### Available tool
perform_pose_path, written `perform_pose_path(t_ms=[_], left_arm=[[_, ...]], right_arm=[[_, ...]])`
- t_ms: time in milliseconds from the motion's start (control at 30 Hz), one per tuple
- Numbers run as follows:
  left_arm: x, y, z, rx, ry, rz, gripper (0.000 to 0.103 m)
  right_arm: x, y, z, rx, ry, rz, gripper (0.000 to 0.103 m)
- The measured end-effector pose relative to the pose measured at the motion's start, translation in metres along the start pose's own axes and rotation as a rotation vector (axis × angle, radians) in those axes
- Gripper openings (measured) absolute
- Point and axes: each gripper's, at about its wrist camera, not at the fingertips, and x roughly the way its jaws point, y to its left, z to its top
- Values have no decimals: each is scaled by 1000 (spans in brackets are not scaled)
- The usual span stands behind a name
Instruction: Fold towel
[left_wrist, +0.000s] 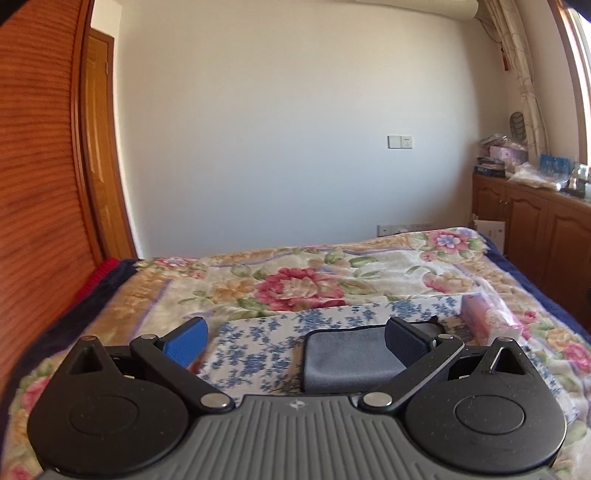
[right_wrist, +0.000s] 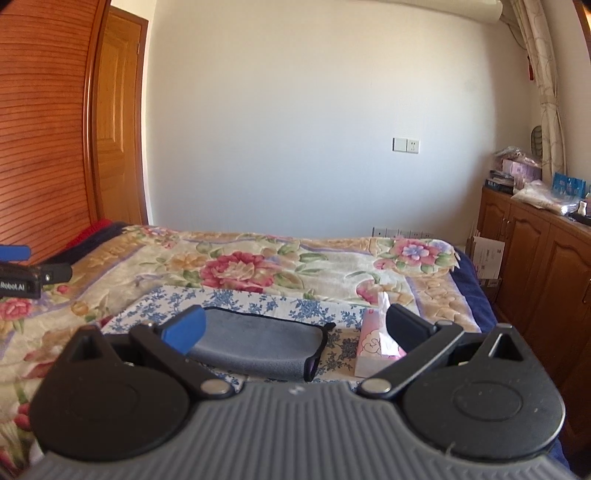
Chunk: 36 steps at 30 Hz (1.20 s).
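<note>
Grey microfibre towel with black trim (right_wrist: 258, 343) lies already doubled on blue-floral white cloth (right_wrist: 295, 308) on bed; left tool (left_wrist: 295, 341) and right tool (right_wrist: 295, 328) both spread, empty; judgement: pinch the two near corners together, fold evenly.

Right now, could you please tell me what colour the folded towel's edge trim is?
Black trim on the grey towel, clearest in the right wrist view.
</note>
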Motion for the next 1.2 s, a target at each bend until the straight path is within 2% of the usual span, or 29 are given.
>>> perform_pose_path(t_ms=[133, 433, 600, 933, 1200], left_arm=[[-18, 0, -8, 28, -19, 29, 103], [-47, 12, -35, -21, -20, 15, 103], [-55, 13, -47, -10, -14, 12, 103], [-71, 14, -71, -1, -53, 20, 103], [-76, 12, -92, -14, -70, 19, 103]], right_arm=[[-12, 5, -4, 1, -16, -5, 103], [-34, 11, -18, 8, -19, -4, 103], [-44, 9, -25, 18, -20, -15, 103], [-54, 11, -48, 0, -18, -38, 103], [-59, 17, -69, 5, -47, -43, 103]])
